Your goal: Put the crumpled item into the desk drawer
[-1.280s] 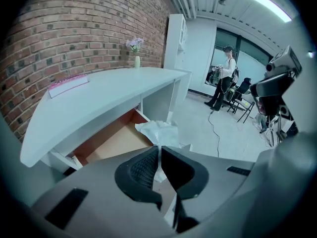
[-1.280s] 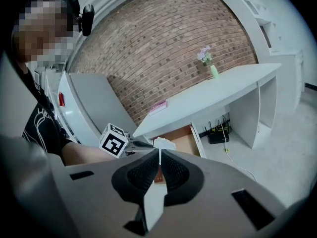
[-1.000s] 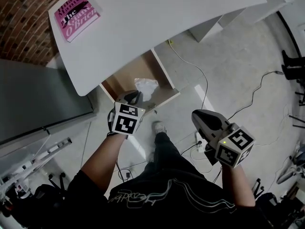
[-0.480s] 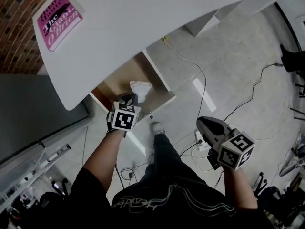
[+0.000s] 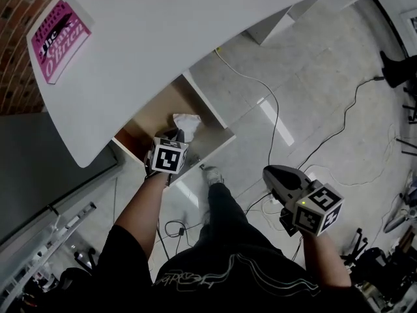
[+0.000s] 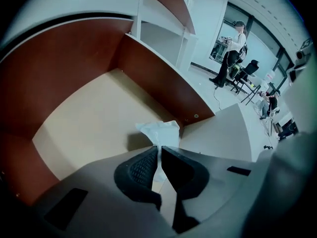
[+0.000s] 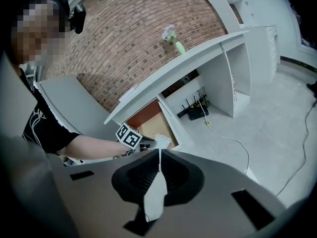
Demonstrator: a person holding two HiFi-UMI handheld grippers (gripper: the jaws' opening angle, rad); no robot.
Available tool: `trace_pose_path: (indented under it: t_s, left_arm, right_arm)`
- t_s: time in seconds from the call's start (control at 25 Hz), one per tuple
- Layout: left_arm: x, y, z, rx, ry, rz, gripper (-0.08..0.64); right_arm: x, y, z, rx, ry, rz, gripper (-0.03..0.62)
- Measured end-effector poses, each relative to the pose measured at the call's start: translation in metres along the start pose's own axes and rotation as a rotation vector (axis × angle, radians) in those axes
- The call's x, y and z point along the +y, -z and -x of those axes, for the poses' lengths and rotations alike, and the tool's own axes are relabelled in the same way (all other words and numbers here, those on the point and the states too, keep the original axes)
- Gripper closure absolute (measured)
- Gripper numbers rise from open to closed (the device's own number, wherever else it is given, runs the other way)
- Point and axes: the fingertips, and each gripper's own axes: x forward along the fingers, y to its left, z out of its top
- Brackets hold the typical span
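The crumpled white item (image 5: 187, 122) hangs inside the open desk drawer (image 5: 206, 100), just above its tan floor. My left gripper (image 5: 178, 136) points steeply down into the drawer and is shut on it. In the left gripper view the crumpled item (image 6: 159, 130) sticks out beyond the left gripper (image 6: 159, 150), near the drawer's (image 6: 163, 66) red-brown right wall. My right gripper (image 5: 268, 172) hovers shut and empty over the floor, right of the drawer. The right gripper view shows the right gripper (image 7: 159, 153) aimed toward the drawer (image 7: 151, 120) and the crumpled item (image 7: 162, 141).
The white desk top (image 5: 195, 25) overhangs the drawer and carries a pink book (image 5: 58, 41). A grey cabinet (image 5: 39, 155) stands at the left. Cables (image 5: 273, 109) trail over the floor. My shoe (image 5: 212, 173) is just below the drawer front. A router (image 7: 198, 113) sits under the desk.
My left gripper has sunk deeper into the drawer with the crumpled item still in its jaws. The right gripper has also dropped lower and stayed shut.
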Motion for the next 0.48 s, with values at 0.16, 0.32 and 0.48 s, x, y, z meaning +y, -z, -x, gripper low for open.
trace_pose_path:
  t_s: [0.16, 0.32, 0.48]
  left_arm:
    - [0.005, 0.003, -0.012, 0.025, -0.022, -0.015, 0.523]
    - [0.007, 0.006, -0.020, 0.037, -0.021, 0.007, 0.523]
    - [0.013, 0.001, -0.019, 0.026, -0.042, 0.021, 0.469]
  right_arm:
    - [-0.007, -0.005, -0.007, 0.006, -0.008, 0.002, 0.548]
    - [-0.008, -0.009, -0.012, 0.006, -0.014, -0.005, 0.548]
    - [-0.006, -0.013, -0.016, 0.009, -0.030, -0.026, 0.548]
